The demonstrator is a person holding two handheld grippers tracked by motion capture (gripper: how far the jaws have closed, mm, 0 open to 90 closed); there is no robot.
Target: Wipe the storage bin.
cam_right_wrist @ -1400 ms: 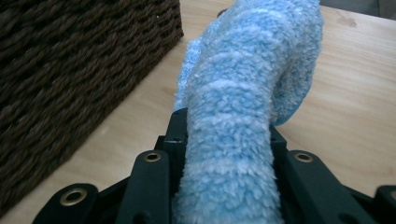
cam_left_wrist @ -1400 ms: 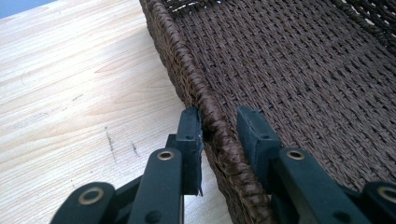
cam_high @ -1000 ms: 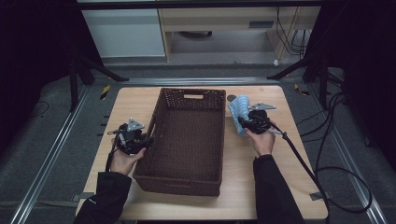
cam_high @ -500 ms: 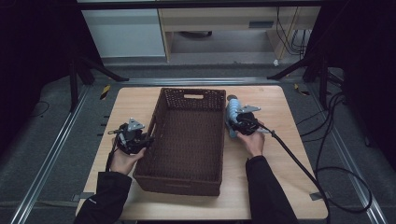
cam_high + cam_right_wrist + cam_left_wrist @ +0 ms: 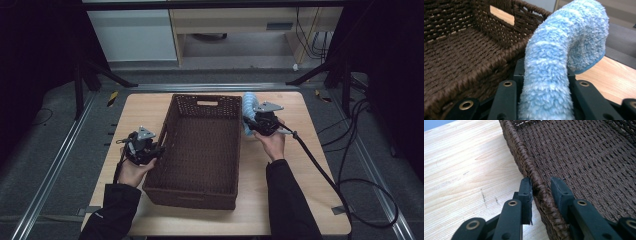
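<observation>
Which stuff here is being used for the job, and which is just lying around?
In use:
- brown woven basket, its rim pinched by the left gripper
- fluffy blue cloth, held in the right gripper beside the basket

Lying about:
- black cables on the floor
- cabinet behind the table

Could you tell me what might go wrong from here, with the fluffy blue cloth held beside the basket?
1. The blue cloth is pinched low in the right gripper and arches loosely above the jaws, so its free end may snag the basket's rim or drape outside it.
2. The left gripper straddles the basket's side wall; if that hold slips, the basket may slide on the table as the cloth goes in.
</observation>
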